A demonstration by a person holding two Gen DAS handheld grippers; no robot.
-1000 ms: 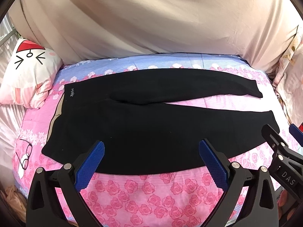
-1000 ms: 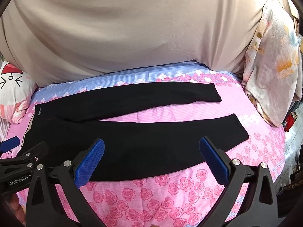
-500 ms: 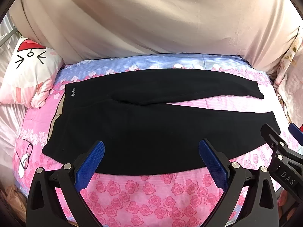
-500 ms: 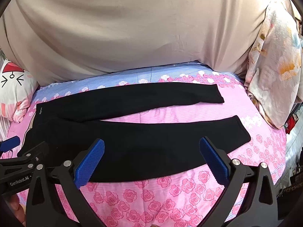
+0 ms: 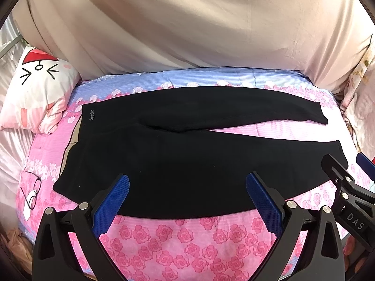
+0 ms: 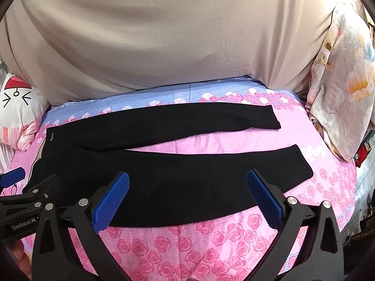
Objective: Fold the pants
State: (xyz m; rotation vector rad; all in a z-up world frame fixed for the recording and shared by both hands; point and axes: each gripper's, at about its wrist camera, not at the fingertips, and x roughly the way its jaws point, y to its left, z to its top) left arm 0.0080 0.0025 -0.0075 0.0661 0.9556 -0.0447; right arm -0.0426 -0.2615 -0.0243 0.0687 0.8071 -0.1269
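Note:
Black pants (image 5: 187,159) lie flat on a pink rose-print bedspread (image 5: 187,238), waistband at the left, two legs spread apart toward the right. They also show in the right wrist view (image 6: 164,175). My left gripper (image 5: 187,199) is open and empty, held above the near edge of the near leg. My right gripper (image 6: 187,199) is open and empty, above the same near leg further right. Each gripper shows at the edge of the other's view, the right one (image 5: 346,187) and the left one (image 6: 30,194).
A cat-face pillow (image 5: 35,93) lies at the bed's left end. Eyeglasses (image 5: 32,192) lie on the bedspread left of the waistband. A beige sheet (image 5: 187,23) hangs behind the bed. A floral quilt (image 6: 339,82) is piled at the right.
Both grippers have drifted slightly; the pants sit a little lower in both views. Nothing was gripped or moved.

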